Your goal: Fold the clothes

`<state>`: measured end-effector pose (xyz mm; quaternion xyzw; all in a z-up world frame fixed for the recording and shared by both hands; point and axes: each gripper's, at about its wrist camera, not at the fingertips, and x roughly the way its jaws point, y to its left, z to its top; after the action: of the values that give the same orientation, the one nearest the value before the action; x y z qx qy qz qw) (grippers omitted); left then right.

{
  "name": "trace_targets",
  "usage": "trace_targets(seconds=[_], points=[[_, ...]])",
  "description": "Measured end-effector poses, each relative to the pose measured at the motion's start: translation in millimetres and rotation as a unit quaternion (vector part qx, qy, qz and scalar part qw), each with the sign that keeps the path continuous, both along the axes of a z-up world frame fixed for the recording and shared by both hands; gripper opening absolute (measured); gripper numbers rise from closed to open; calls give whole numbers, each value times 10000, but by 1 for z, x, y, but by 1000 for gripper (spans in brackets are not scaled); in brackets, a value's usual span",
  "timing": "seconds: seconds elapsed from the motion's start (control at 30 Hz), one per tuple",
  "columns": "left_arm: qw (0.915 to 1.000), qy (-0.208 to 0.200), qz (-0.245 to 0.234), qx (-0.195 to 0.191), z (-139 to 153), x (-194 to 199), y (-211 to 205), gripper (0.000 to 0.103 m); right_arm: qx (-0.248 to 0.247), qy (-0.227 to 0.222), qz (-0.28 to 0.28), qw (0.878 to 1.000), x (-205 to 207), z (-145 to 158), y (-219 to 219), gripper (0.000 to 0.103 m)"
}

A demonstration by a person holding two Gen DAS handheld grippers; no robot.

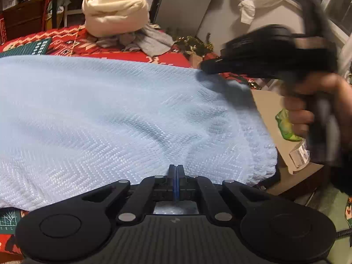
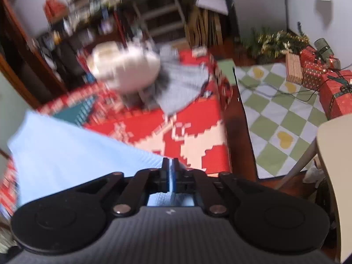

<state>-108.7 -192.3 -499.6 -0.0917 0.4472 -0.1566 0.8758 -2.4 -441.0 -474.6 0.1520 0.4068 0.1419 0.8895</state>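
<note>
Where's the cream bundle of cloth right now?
The cream bundle sits at the far end of the red patterned cover, upper left in the left wrist view, beyond the light blue knit, on grey clothes.

Warm indoor light, fisheye bending at edges, right view motion-blurred

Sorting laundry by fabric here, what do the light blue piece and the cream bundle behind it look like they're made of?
Light blue piece: apparently a knit, matte, with visible chevron ribbing and a bumpy edge. Cream bundle: smooth, soft cloth, maybe cotton jersey; uncertain.
</note>
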Motion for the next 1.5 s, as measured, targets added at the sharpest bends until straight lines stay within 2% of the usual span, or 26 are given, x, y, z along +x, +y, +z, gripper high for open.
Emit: trace_targets(seconds=[0.1,0.17,0.27,0.4,0.47,0.5,0.6,0.67,0.73,0.8,0.83,0.87,0.97,1.03,1.1,1.17,1.27,1.5], points=[[9997,-143,-91,-146,10,-2,-1,3,244,-182,-278,9992,-43,14,-29,13],[9995,-248,-157,-99,16,0,-6,3,288,-259,-411,9984,-69,14,-44,16],[9994,-280,-134,-147,22,9,-13,4,443,-221,-653,9966,-103,-2,-64,17],[9984,-160,-2,-540,29,23,-22,14,924,7,-784,9926,-129,-38,-72,17],[9973,-95,30,-723,33,29,-29,32,1207,-152,-700,9901,-138,-44,-66,17],[9972,-127,6,-740,37,32,-33,38,1275,-287,-624,9895,-142,-43,-61,16],[9969,-272,-95,-739,50,37,-44,49,1287,-599,-289,9895,-144,-33,-43,15],[9969,-290,-127,-715,55,42,-48,61,1262,-745,-48,9892,-143,-27,-30,15],[9981,-249,-119,-547,53,47,-50,64,1220,-735,149,9897,-141,-25,-17,14],[9995,-177,-86,-232,47,51,-50,58,1221,-675,258,9899,-138,-27,-7,14],[9999,-128,-45,-62,43,52,-50,46,1234,-653,287,9898,-138,-28,-5,14],[9999,-79,-4,107,38,54,-49,45,1247,-627,301,9898,-140,-29,-6,15],[9996,-7,165,-223,31,53,-34,37,1292,-588,221,9896,-151,-28,-19,20],[9996,-80,151,-217,33,50,-31,33,1378,-520,-129,9890,-157,-30,-39,30],[9997,-122,104,-190,35,47,-31,31,1826,-233,-482,9817,-152,-41,-61,34],[9996,-117,77,-229,35,45,-30,30,2326,79,-808,9692,-146,-54,-81,37],[9994,-93,79,-309,35,43,-28,30,2863,306,-803,9543,-130,-66,-90,50],[9986,-15,157,-501,34,43,-26,30,2888,846,-673,9513,-88,-90,-68,49]])
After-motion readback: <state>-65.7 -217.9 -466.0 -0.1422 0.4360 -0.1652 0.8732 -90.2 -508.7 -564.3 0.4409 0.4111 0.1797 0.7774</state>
